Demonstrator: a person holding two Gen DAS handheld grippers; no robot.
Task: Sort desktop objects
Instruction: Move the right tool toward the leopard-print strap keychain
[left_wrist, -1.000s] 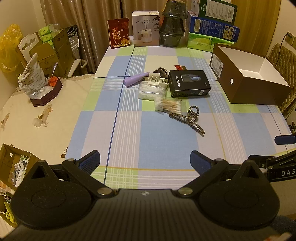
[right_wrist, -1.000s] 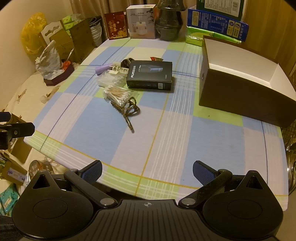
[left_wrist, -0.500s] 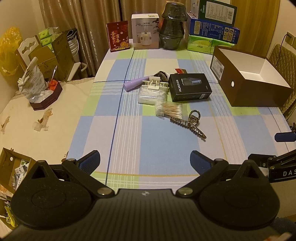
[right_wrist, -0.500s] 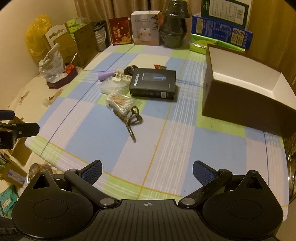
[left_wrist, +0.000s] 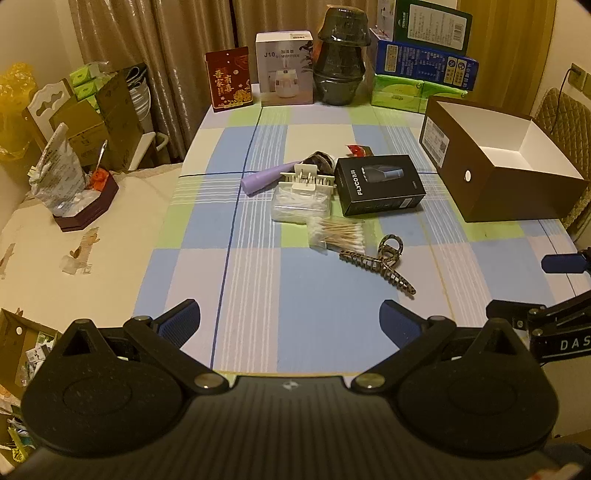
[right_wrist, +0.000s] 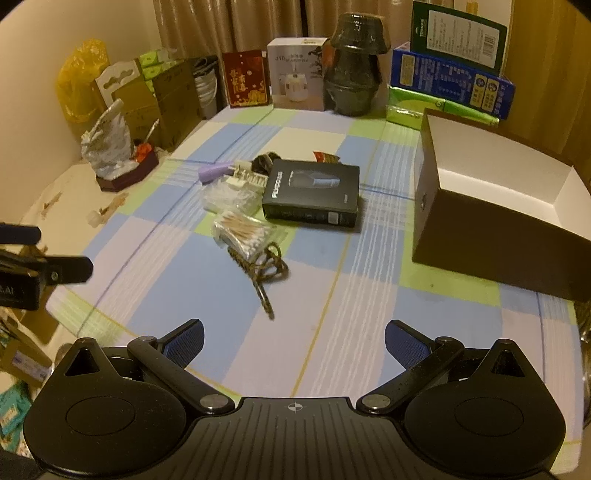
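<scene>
Right now I hold both the left gripper (left_wrist: 290, 319) and right gripper (right_wrist: 294, 339) spread wide and empty, with the hair claw (right_wrist: 264, 271) ahead of them beside the cotton swabs (right_wrist: 243, 230).

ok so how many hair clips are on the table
2. A leopard-print claw clip lies nearest the grippers, beside the cotton swabs. A white one rests on the clear packet left of the black box. More may be hidden behind it.

Dim, warm light; fisheye-warped edges
</scene>
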